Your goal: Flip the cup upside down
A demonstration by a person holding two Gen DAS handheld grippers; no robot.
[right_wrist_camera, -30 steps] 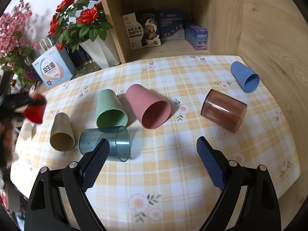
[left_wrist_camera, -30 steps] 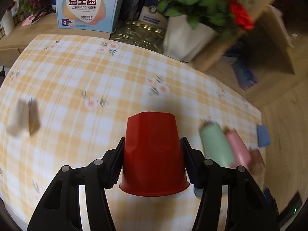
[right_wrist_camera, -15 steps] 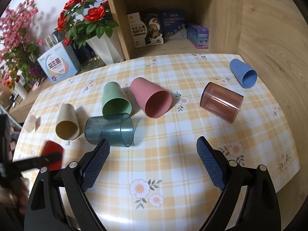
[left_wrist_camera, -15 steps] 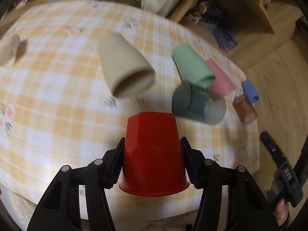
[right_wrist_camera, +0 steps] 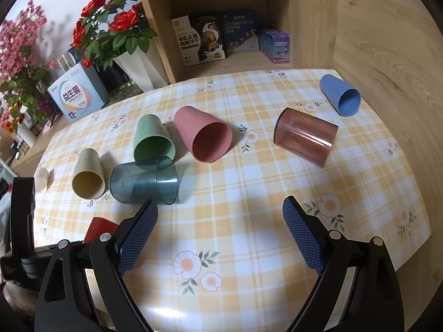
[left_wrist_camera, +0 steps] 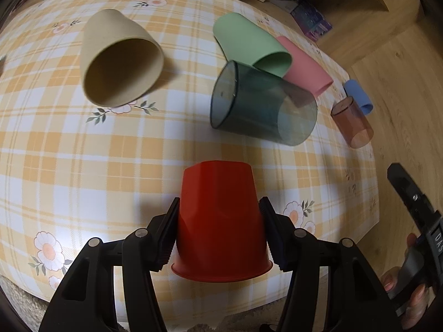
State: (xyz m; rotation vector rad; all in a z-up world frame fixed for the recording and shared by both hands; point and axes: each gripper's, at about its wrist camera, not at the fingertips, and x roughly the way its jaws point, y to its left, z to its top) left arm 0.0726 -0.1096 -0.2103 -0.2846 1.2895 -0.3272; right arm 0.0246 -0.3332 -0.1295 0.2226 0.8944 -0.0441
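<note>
My left gripper (left_wrist_camera: 220,221) is shut on a red cup (left_wrist_camera: 220,218), base pointing away and rim toward the camera, held over the near edge of the checked tablecloth (left_wrist_camera: 83,166). In the right wrist view the red cup (right_wrist_camera: 99,227) shows at lower left, partly hidden behind my right gripper's left finger. My right gripper (right_wrist_camera: 220,235) is open and empty above the near middle of the table.
Several cups lie on their sides: beige (left_wrist_camera: 119,58), dark clear (left_wrist_camera: 263,105), green (left_wrist_camera: 249,41), pink (left_wrist_camera: 304,63), brown clear (right_wrist_camera: 304,135), blue (right_wrist_camera: 340,96). A small cream cup (right_wrist_camera: 41,178) sits far left. Flower vase (right_wrist_camera: 138,63), boxes and a wooden shelf stand behind.
My left gripper has swung with the red cup from the table's far left side toward the near edge, closer to the cups. The right gripper has barely moved.
</note>
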